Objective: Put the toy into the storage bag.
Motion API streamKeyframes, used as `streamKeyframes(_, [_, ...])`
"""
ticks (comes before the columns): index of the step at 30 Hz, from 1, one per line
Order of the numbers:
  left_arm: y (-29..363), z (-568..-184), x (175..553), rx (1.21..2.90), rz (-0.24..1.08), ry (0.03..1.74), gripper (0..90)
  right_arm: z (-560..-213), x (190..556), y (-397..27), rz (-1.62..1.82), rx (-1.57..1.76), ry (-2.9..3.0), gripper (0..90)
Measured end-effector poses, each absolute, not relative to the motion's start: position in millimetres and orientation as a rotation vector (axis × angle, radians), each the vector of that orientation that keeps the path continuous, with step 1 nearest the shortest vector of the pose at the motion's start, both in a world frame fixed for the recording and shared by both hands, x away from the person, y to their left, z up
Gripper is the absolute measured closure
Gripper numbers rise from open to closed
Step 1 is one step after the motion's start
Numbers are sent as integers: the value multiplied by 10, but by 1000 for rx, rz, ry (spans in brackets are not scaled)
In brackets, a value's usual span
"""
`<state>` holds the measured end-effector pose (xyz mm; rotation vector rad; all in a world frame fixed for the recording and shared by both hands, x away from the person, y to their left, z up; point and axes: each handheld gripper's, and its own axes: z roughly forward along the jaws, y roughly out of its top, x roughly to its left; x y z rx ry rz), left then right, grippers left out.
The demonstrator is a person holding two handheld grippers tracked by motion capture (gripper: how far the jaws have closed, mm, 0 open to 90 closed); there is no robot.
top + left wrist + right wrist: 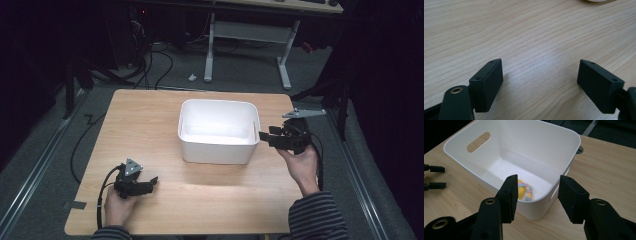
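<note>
One toy [524, 190] lies in the bin [218, 148] at table [150, 115] centre, near its right wall | right gripper [263, 136] beside that wall, jaws spread, empty | left gripper [151, 183] near front-left corner, jaws spread, empty | placing looks done.

The worktop [150, 125] is pale wood with fine grain. The tub [218, 131] is plain white. Inside it lies a toy [524, 190] of yellow, pink and light blue. Both grippers [536, 195] [540, 85] are black. The sleeve [317, 217] has dark, thin stripes.
</note>
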<state>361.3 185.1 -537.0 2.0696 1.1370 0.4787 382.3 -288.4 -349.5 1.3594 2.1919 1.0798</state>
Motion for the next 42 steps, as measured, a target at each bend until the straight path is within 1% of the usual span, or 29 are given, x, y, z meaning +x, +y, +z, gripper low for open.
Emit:
streamKeyframes(5, [1847,-5372,3610,2067,483,1144,207,-3549,3784,-2972,1057,1392,2185,506])
streamKeyframes(17, [1846,-5372,3607,2066,486,1155,193,-3488,3618,-3117,1050,1384,2130,501])
streamKeyframes(24, [1846,-5373,3607,2065,485,1155,192,-3555,3513,-3237,1050,1419,2109,497])
streamKeyframes(30, [1846,-5372,3607,2065,485,1154,192,-3536,3394,-3299,1064,1401,2072,497])
streamKeyframes(42, [1846,-5372,3606,2065,485,1154,192,-3748,3259,-3466,1080,1480,2043,499])
